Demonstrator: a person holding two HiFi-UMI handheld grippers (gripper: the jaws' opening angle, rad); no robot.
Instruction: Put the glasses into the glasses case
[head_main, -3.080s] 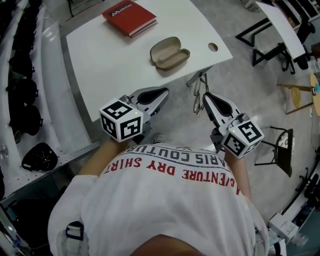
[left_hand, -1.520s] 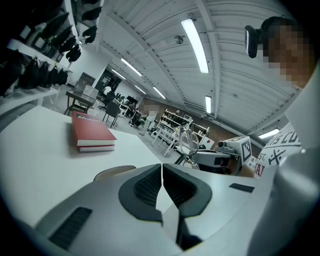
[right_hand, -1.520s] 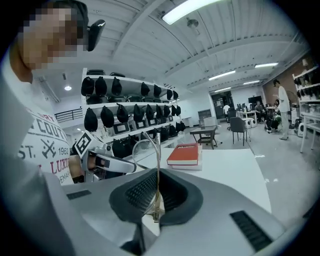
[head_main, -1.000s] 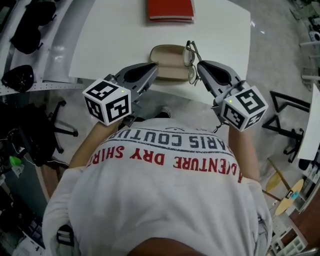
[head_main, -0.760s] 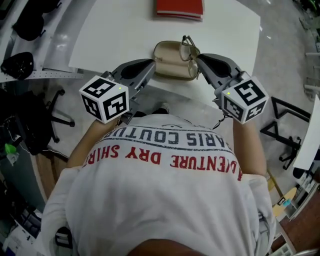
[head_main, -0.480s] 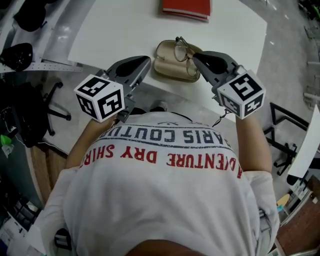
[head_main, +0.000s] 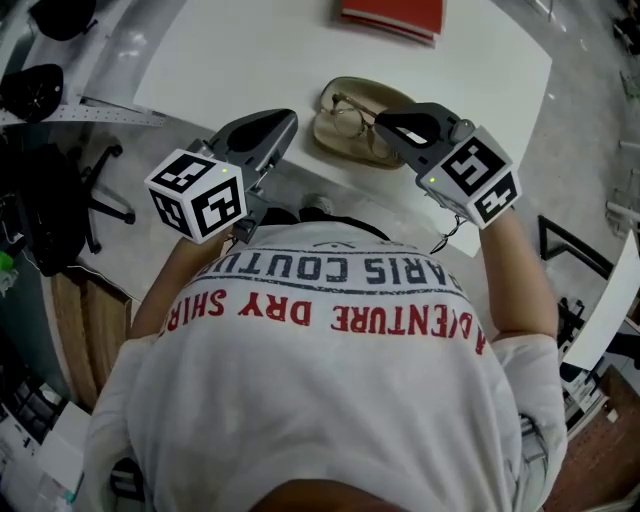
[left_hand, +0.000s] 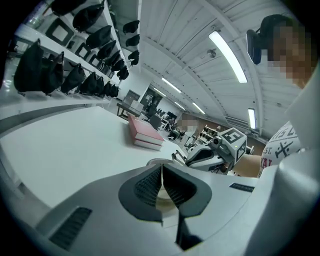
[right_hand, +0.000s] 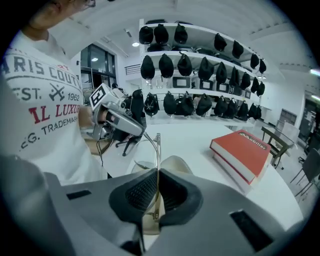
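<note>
The tan glasses case (head_main: 385, 97) lies open near the front edge of the white table (head_main: 230, 60). Thin-rimmed glasses (head_main: 347, 114) are lying low over the case's hollow; whether they rest on it I cannot tell. My right gripper (head_main: 383, 126) is shut on one temple of the glasses (right_hand: 158, 146), with the case (right_hand: 176, 165) just beyond its jaws. My left gripper (head_main: 287, 122) hovers shut and empty at the table edge, left of the case. In the left gripper view the left gripper (left_hand: 161, 172) has its pads together, and the right gripper (left_hand: 212, 155) shows ahead.
A red book (head_main: 393, 15) lies at the far side of the table, also seen as the book (right_hand: 247, 152) to the right. Shelves of black caps (right_hand: 200, 65) line the wall. An office chair (head_main: 60, 190) stands on the floor to the left.
My right gripper has sunk and rolled, bringing the glasses from upright at the case's right side down flat over the open case. My left gripper has drifted slightly lower.
</note>
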